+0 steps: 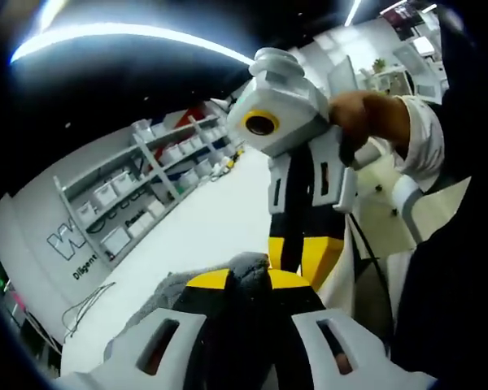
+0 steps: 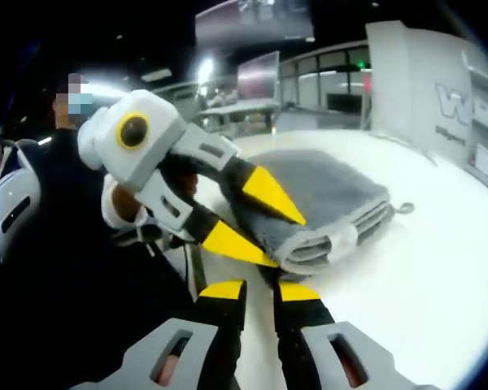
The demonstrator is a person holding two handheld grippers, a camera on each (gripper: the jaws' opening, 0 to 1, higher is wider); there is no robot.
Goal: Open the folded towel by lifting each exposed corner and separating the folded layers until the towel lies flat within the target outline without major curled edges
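Observation:
A grey folded towel (image 2: pixel 329 191) lies on the white table (image 2: pixel 415 284), its stacked layers showing at the near edge. My left gripper (image 2: pixel 286 242) comes in from the left in the right gripper view. One yellow-tipped jaw lies on top of the towel's near corner and the other below it. In its own view the towel (image 1: pixel 246 266) fills the gap between its jaws (image 1: pixel 248 280). My right gripper (image 2: pixel 260 290) sits just below that same corner, jaws close together. Seen from the left gripper view, the right gripper (image 1: pixel 297 258) points down at the towel, held by a hand (image 1: pixel 366 114).
The towel corner sits near the table's edge, with a person's dark clothing (image 2: pixel 73 268) beside it. White shelving with bins (image 1: pixel 138 195) and a white wall panel (image 2: pixel 423 81) stand beyond the table. Bare tabletop lies to the right of the towel in the right gripper view.

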